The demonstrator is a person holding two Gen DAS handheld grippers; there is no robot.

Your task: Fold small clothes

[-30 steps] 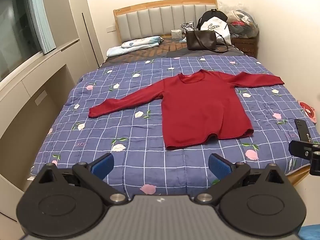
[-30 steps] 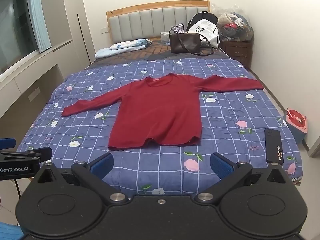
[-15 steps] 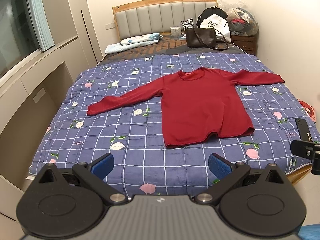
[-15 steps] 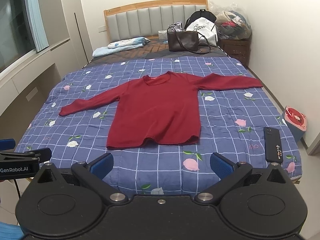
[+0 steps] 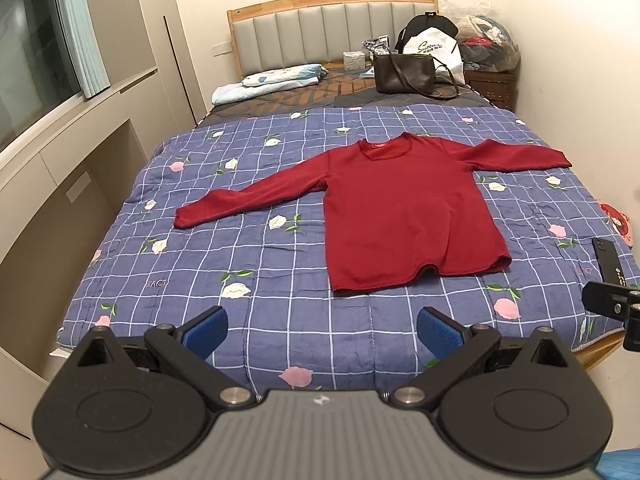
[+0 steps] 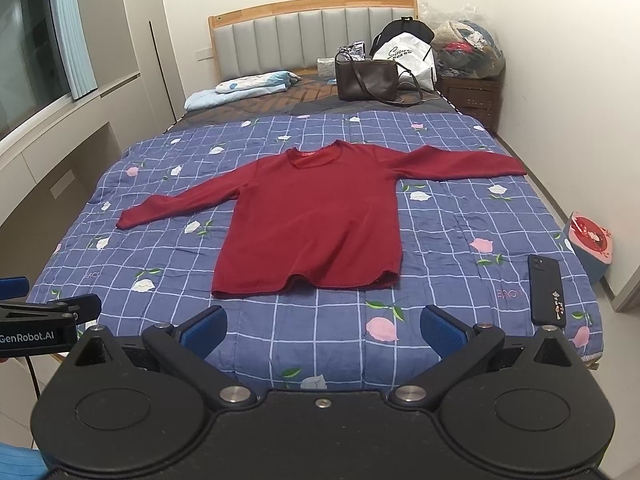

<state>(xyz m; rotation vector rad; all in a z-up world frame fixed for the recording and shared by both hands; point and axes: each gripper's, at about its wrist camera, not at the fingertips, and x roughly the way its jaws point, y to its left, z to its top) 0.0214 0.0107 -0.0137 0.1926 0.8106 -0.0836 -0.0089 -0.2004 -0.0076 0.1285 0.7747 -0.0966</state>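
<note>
A dark red long-sleeved top [image 5: 404, 216] [image 6: 316, 220] lies flat on the blue checked floral quilt [image 5: 260, 264] [image 6: 460, 220], both sleeves spread out to the sides, neck toward the headboard. My left gripper [image 5: 322, 330] hovers open over the foot of the bed, short of the top's hem and a little left of it. My right gripper [image 6: 322, 330] is open too, just short of the hem, with nothing between its blue pads [image 6: 438, 330]. Each gripper shows at the edge of the other's view.
A black phone [image 6: 546, 290] [image 5: 608, 260] lies on the quilt near the right foot corner. A brown handbag [image 6: 366, 80], bags and folded bedding [image 6: 240, 86] sit by the headboard. A built-in cabinet runs along the left; a round red item [image 6: 590, 236] sits on the floor at right.
Both views have tilted slightly, so the bed and top sit a little lower in frame. The top has not moved and both grippers stay open.
</note>
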